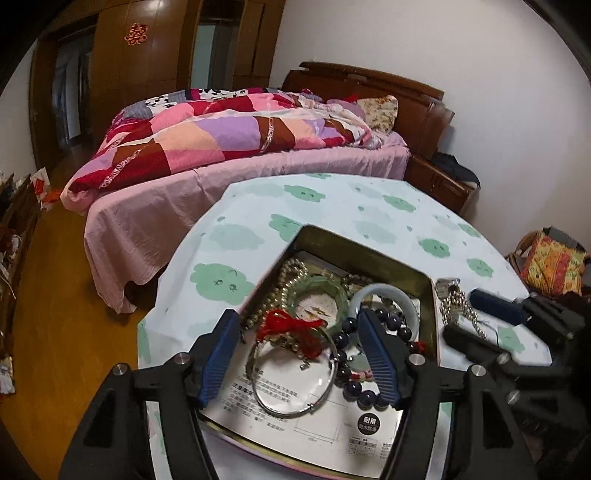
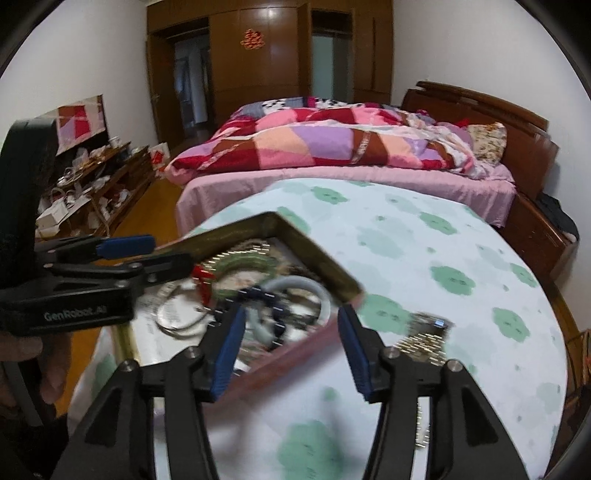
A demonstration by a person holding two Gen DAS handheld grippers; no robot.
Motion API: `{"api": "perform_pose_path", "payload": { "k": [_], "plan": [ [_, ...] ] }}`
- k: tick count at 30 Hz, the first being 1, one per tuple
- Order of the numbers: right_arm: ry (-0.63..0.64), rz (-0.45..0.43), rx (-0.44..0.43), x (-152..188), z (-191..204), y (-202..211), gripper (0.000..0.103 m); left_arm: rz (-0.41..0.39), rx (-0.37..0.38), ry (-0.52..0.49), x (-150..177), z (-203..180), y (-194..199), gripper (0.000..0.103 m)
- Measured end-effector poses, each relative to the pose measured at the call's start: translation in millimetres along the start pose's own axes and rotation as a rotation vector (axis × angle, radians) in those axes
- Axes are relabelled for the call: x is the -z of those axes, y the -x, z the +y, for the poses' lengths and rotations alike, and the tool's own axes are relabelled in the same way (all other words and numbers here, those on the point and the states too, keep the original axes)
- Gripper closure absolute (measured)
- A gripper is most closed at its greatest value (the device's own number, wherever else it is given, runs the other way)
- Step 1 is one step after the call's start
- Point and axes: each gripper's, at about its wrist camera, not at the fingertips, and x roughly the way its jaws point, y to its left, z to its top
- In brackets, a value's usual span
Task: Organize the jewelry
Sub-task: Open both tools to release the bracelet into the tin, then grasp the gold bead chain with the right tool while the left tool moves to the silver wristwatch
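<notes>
Bedroom table point(image 1: 332, 199), jewelry tin point(image 1: 369, 254) holding bangles, watch point(image 1: 452, 299) beside it, left tongs point(image 1: 299, 328) and right tongs point(image 2: 291, 325) wide apart, empty.

Lettering "GenRobot.AI", white on black, on the body of the left hand-held gripper point(image 2: 146, 254) in the right wrist view. Red double-happiness character 囍 on the wooden wardrobe door point(image 1: 135, 34). Black round label reading 耐用 on the printed sheet point(image 1: 332, 417) lining the tin point(image 1: 364, 254); the sheet's smaller print is too fine to read.
</notes>
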Motion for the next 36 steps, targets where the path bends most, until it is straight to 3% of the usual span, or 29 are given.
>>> {"api": "perform_pose_path", "payload": {
  "k": [8,16,19,20,23,30,36],
  "plan": [
    [-0.152,0.066,0.142,33,-78,2,0.047,0.016,-0.032,0.011,3,-9,-7,0.036],
    [-0.163,0.156,0.151,26,-102,-27,0.047,0.045,-0.054,-0.023,-6,-25,-18,0.036],
    [-0.153,0.193,0.132,29,-104,-38,0.061,0.05,-0.053,-0.043,-9,-33,-19,0.036],
    [-0.155,0.206,0.121,32,-106,-39,0.073,0.051,-0.052,-0.052,-9,-36,-19,0.036],
    [-0.142,0.215,0.109,39,-106,-34,0.089,0.051,-0.044,-0.08,-12,-47,-19,0.036],
    [-0.128,0.18,0.101,61,-107,-1,0.09,0.053,-0.016,-0.159,-15,-81,-20,0.036],
    [-0.169,0.155,0.161,79,-128,19,0.09,0.061,-0.005,-0.226,-17,-113,-30,0.036]
  ]
}}
